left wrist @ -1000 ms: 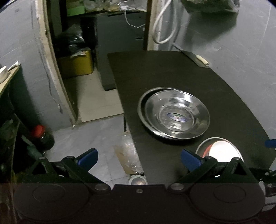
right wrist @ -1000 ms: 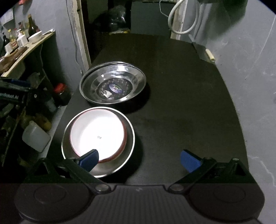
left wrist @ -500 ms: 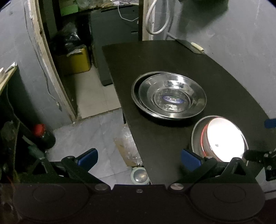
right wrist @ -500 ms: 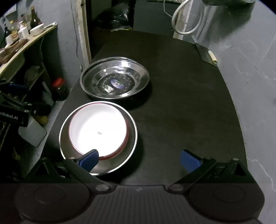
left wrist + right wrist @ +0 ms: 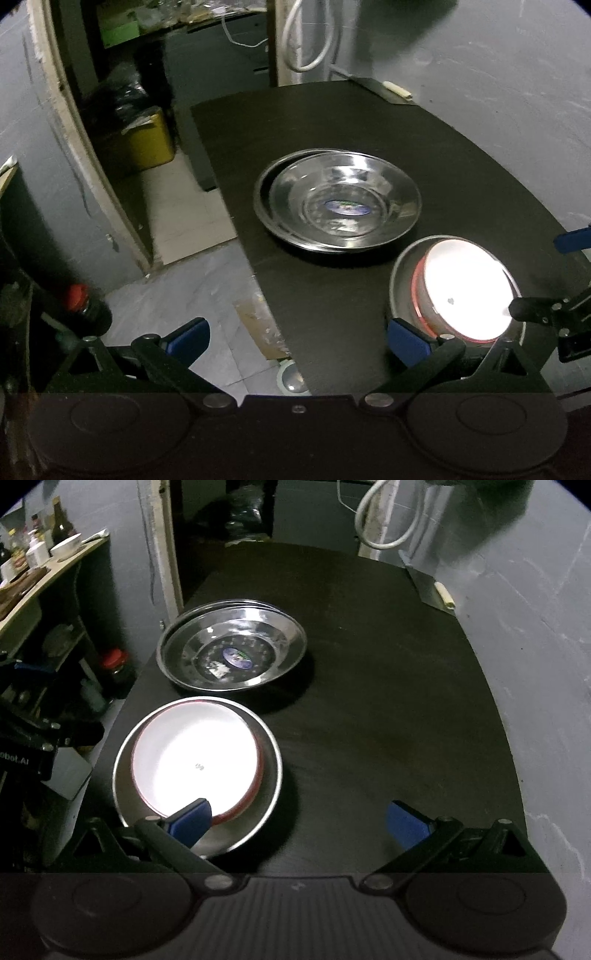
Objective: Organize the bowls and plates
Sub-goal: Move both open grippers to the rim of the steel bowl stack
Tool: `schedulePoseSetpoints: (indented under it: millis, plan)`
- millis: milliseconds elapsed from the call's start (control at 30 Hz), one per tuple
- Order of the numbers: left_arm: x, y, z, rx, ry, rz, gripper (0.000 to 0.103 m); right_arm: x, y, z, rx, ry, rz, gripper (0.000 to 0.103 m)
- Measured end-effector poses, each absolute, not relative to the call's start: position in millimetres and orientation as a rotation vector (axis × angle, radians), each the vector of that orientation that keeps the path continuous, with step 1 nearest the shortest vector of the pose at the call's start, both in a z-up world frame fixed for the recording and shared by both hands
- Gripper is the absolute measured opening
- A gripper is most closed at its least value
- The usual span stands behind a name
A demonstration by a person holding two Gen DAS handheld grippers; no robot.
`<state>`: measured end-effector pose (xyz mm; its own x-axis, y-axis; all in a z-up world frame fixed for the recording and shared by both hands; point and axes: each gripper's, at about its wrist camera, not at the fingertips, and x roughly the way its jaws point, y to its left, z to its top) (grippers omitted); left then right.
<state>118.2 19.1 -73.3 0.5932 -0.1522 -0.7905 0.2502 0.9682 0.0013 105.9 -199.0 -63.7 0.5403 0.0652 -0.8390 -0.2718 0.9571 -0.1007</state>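
Observation:
Two stacked steel plates (image 5: 340, 206) (image 5: 232, 653) lie on the black table (image 5: 461, 177) (image 5: 388, 686). In front of them a white bowl with a red rim (image 5: 465, 288) (image 5: 195, 760) sits inside a steel bowl (image 5: 400, 280) (image 5: 269, 775). My left gripper (image 5: 299, 336) is open, its left finger over the floor and its right finger at the bowls' near edge. My right gripper (image 5: 299, 819) is open; its left fingertip overlaps the white bowl's near rim, its right one hangs over bare table. Nothing is held.
The table's left edge drops to a tiled floor (image 5: 192, 280) with a red-capped bottle (image 5: 79, 302) (image 5: 114, 664). A doorway and a yellow box (image 5: 151, 140) lie beyond. A shelf with dishes (image 5: 55, 554) stands at left, a grey wall (image 5: 535, 627) at right.
The left gripper's view has swung right and back, bringing the nested bowls fully into view. The right gripper has drawn slightly nearer the dishes. Both stay open.

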Motion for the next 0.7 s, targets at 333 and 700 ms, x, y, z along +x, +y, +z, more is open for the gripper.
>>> schedulePoseSetpoints:
  millis: [333, 700]
  plan:
    - [127, -1, -80, 0.177, 0.918, -0.289, 0.102, 108, -211, -71, -0.203, 1.02, 0.141, 0.103]
    - [136, -21, -88, 0.259, 0.93, -0.279, 0.102, 119, -211, -83, -0.204, 1.048, 0.18, 0.103]
